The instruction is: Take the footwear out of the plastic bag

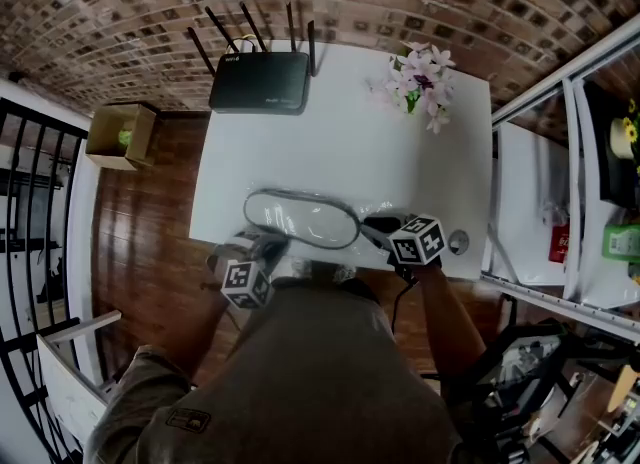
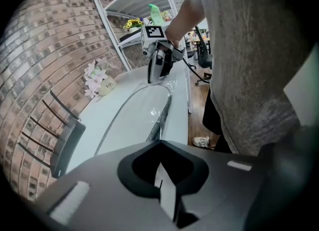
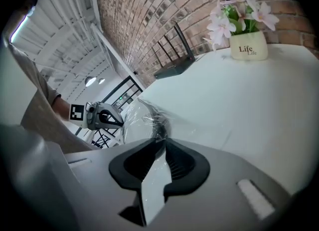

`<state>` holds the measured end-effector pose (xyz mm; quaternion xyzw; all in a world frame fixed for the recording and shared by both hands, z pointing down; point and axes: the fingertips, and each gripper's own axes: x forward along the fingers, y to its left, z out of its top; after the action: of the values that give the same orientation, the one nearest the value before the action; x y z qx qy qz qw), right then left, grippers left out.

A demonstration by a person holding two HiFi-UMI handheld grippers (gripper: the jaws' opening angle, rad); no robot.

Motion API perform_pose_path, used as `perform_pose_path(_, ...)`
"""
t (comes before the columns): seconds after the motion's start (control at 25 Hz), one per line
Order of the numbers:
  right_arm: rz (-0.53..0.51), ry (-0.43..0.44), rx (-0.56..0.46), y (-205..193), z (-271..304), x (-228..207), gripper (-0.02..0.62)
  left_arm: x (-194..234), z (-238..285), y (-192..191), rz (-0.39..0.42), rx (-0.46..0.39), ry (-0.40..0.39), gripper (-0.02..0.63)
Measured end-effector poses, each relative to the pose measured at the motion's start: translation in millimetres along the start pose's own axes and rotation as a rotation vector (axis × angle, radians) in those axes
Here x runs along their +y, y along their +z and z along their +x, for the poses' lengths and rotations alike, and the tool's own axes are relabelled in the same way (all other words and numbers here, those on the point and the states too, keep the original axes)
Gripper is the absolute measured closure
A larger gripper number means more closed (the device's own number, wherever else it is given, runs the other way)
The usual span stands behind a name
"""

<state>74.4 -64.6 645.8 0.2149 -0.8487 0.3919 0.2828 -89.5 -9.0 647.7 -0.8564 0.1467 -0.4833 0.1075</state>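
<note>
At the near edge of the white counter (image 1: 330, 142), just in front of the person, lies the clear plastic bag (image 1: 345, 235), stretched crosswise between the two tools. Inside it the footwear (image 2: 132, 115) shows as a long, flat, pale oval with a dark rim; the kind cannot be told. The film is glossy and crinkled, gathered into folds at each end.

Only the head view takes in the whole layout: a black router (image 1: 260, 82) with raised antennas at the far edge, and a cardboard box (image 1: 120, 135) on the wooden floor to the left. The right gripper view alone shows "Life" printed on the flower pot (image 3: 248, 46). The left gripper view alone shows white shelves (image 2: 144, 6) behind the opposite tool.

The left hand-held gripper (image 2: 159, 145) has its jaws pressed together, pinching the bag's edge. The right hand-held gripper (image 3: 158, 143) stands barely parted, nipping a strip of film at the other end.
</note>
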Motion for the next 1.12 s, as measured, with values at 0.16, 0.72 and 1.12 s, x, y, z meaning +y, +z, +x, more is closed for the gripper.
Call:
perform_pose_path(0.16, 0.01, 0.065, 0.03, -0.5, 3.7, 6.3, 0.502, 0.2, 1.8, -3.8, -0.002, 0.004, -0.003, 0.604)
perform_pose_path(0.72, 0.01, 0.027, 0.153, -16.5, -7.0, 1.1, 0.526, 0.6, -0.7, -2.1, -0.034, -0.002, -0.018, 0.604)
perform_pose_path(1.12, -0.007, -0.009, 0.25, -39.8, -4.7, -3.4, 0.581, 0.0, 1.5, -2.4, -0.036, 0.002, -0.025, 0.604)
